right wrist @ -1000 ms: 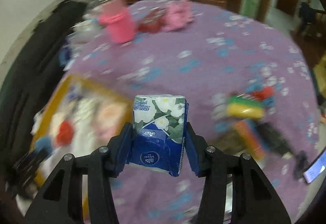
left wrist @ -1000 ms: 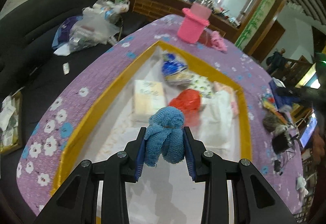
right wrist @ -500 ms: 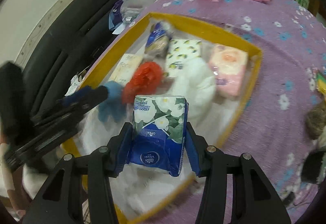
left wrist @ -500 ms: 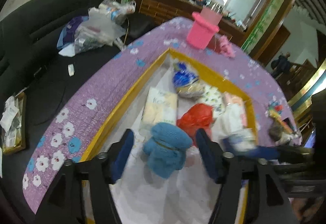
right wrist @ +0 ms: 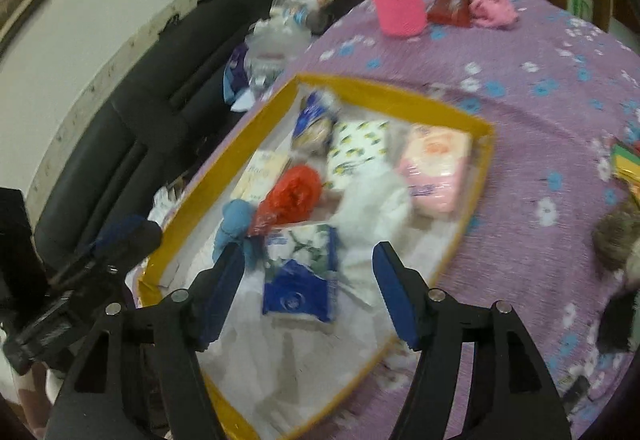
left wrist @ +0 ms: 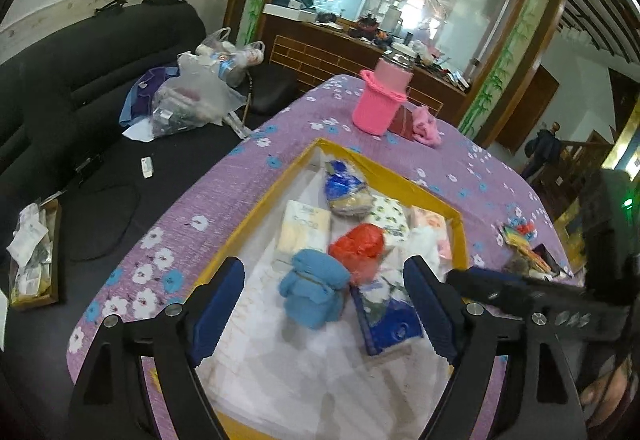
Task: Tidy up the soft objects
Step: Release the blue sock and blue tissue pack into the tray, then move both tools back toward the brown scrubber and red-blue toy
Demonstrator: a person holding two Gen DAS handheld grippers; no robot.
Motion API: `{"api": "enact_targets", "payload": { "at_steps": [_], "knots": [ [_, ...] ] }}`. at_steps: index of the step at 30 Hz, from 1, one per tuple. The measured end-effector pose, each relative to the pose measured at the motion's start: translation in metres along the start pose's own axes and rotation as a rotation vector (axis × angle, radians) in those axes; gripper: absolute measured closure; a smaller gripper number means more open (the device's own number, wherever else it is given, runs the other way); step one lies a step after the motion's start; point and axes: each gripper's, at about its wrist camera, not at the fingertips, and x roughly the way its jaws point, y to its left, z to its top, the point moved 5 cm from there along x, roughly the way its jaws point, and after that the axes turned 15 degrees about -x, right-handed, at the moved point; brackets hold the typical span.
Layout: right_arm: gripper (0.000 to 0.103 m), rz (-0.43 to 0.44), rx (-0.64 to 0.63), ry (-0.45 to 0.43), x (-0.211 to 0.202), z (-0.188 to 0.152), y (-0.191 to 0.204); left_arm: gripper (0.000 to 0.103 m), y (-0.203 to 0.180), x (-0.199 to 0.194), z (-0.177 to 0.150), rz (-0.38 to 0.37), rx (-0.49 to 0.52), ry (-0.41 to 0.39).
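**Both grippers open above the yellow-rimmed tray**

The left gripper (left wrist: 324,304) and right gripper (right wrist: 308,294) hover with jaws spread, holding nothing. Inside the tray (right wrist: 400,95), the blue knitted toy (left wrist: 314,290) lies just beside the blue-and-white tissue pack (right wrist: 300,272), toward the tray's near end; a red bag (right wrist: 292,195) lies just beyond them.

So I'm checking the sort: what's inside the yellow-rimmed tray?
The yellow-rimmed tray holds a blue knit bundle, red bag, blue floral tissue pack, pink pack and white cloth. What lies beneath them is covered.
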Motion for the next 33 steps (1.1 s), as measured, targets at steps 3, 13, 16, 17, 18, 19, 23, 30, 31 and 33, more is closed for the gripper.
{"api": "enact_targets", "payload": {
  "at_steps": [3, 13, 16, 17, 18, 19, 23, 30, 31, 33],
  "knots": [
    [0.037, -0.031, 0.009, -0.038, -0.027, -0.008, -0.014, 0.021, -0.016, -0.001, -0.006, -0.002, 0.039, 0.008],
    [0.037, -0.173, 0.153, -0.146, -0.128, -0.058, -0.104, 0.021, -0.091, -0.004, -0.043, 0.049, 0.254, 0.013],
    [0.037, -0.228, 0.212, -0.183, -0.157, -0.076, -0.136, 0.021, -0.115, -0.005, -0.056, 0.066, 0.320, 0.000],
    [0.037, -0.240, 0.233, -0.194, -0.167, -0.083, -0.146, 0.020, -0.122, -0.006, -0.060, 0.069, 0.336, -0.002],
    [0.037, -0.254, 0.257, -0.205, -0.176, -0.090, -0.157, 0.020, -0.130, -0.006, -0.064, 0.072, 0.353, -0.002],
    [0.037, -0.266, 0.277, -0.214, -0.183, -0.096, -0.165, 0.020, -0.136, -0.006, -0.067, 0.074, 0.368, -0.001],
    [0.037, -0.297, 0.329, -0.233, -0.205, -0.116, -0.194, 0.020, -0.160, -0.004, -0.080, 0.078, 0.420, 0.010],
    [0.037, -0.326, 0.406, -0.238, -0.220, -0.142, -0.233, 0.020, -0.185, 0.008, -0.091, 0.043, 0.434, 0.065],
    [0.037, -0.327, 0.417, -0.238, -0.221, -0.144, -0.239, 0.020, -0.187, 0.009, -0.092, 0.033, 0.430, 0.078],
    [0.037, -0.317, 0.436, -0.231, -0.221, -0.144, -0.251, 0.020, -0.189, 0.014, -0.092, 0.011, 0.416, 0.105]
  ]
}}
